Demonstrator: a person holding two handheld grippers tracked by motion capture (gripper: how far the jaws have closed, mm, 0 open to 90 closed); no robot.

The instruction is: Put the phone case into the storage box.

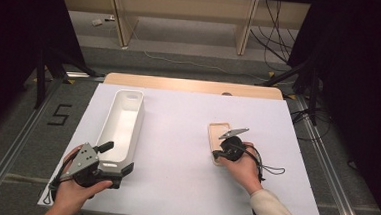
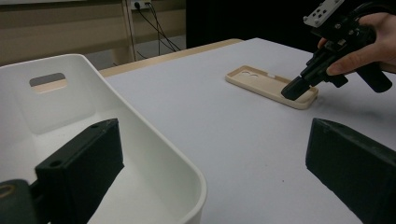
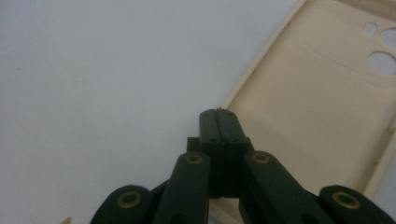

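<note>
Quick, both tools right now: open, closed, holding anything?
Left tool: open, jaws astride the near wall of the white bin, not pressing it.
Right tool: closed, jaws pressed together, empty, tip at the edge of the beige phone case.

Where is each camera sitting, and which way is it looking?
High view: above the person's side, looking forward and down on the table; both hands, left gripper, right gripper.
Left gripper view: rides the left gripper, looking between its open jaws across the white bin at the phone case; the other hand shows.
Right gripper view: rides the right gripper, looking down its shut jaws at the case rim.
Shared: all see the phone case.
</note>
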